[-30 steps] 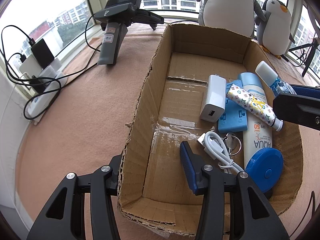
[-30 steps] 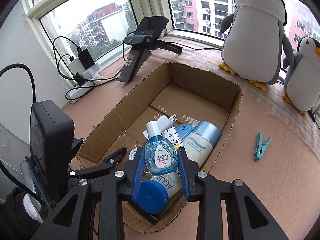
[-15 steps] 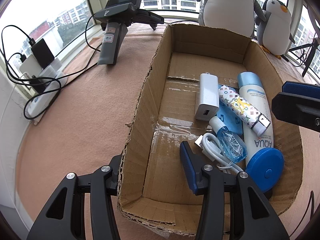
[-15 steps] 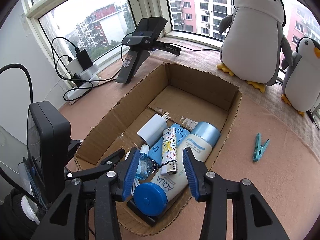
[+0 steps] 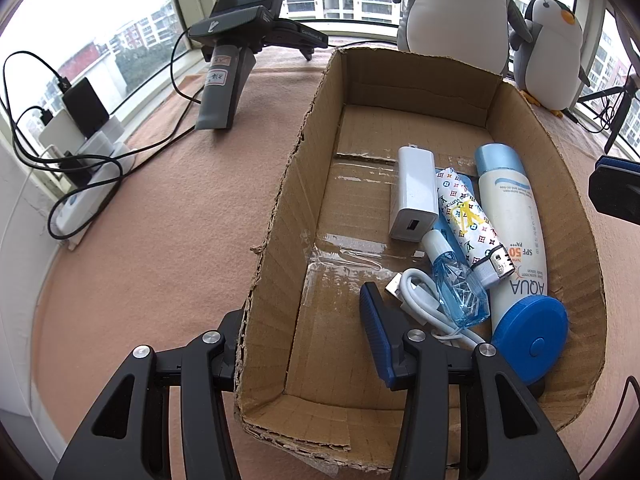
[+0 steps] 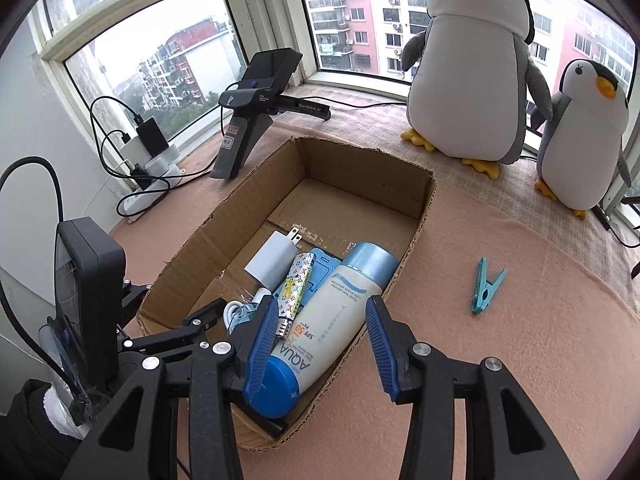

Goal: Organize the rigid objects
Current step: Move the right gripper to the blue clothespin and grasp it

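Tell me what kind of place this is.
Probably a bay-window ledge in a high-rise flat: apartment blocks fill the windows, plush penguins sit along the sill, and a cardboard box of small household items rests on the pink-covered surface.

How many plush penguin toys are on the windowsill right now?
2. The large grey-and-white plush penguin stands by the window beyond the cardboard box; the smaller grey-and-white plush penguin stands just to its right. Others may be out of view.

A pinkish cloth-covered table (image 6: pixel 500 360) carries a cardboard box (image 6: pixel 408 240), teal clothespin (image 6: pixel 486 290) and two plush penguins (image 6: pixel 468 72).
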Demonstrator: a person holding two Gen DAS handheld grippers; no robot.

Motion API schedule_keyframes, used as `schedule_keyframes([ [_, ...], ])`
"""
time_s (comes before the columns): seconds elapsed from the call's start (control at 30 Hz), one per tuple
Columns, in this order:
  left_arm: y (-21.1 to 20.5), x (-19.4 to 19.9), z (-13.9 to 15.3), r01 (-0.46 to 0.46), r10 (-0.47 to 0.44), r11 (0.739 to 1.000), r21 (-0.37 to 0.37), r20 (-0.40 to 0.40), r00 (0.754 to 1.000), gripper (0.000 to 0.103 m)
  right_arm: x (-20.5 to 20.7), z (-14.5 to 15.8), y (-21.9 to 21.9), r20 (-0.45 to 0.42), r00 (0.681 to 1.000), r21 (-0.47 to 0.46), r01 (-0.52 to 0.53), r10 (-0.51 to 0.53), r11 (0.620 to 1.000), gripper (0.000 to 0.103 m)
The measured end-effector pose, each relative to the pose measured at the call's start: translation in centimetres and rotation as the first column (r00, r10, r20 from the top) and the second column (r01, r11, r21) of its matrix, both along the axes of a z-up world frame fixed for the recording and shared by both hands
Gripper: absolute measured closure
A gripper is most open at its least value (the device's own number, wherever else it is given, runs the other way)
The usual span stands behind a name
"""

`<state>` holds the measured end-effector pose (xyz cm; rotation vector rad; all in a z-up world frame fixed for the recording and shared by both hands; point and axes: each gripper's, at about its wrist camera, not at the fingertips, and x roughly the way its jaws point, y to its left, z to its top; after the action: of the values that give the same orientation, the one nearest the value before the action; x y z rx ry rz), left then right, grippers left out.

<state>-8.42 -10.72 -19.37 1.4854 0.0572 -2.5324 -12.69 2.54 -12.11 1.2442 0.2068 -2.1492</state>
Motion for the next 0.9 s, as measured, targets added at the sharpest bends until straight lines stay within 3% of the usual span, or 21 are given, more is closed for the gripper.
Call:
schedule_keyframes([
  [0.57,0.0,0.0,0.0,0.001,-0.001,1.000,-0.002,-0.001,1.000,0.057,-2.9,-2.0,8.1,0.038,0.978,0.024,0.205,-0.206,0.978,0.059],
  [0.9,0.0,0.0,0.0,0.001,-0.001,1.000,-0.002,-0.001,1.000,0.057,-5.7,-3.6,9.7,0.067,0.953,0.047,0.293,-0.296,0.955,0.059],
])
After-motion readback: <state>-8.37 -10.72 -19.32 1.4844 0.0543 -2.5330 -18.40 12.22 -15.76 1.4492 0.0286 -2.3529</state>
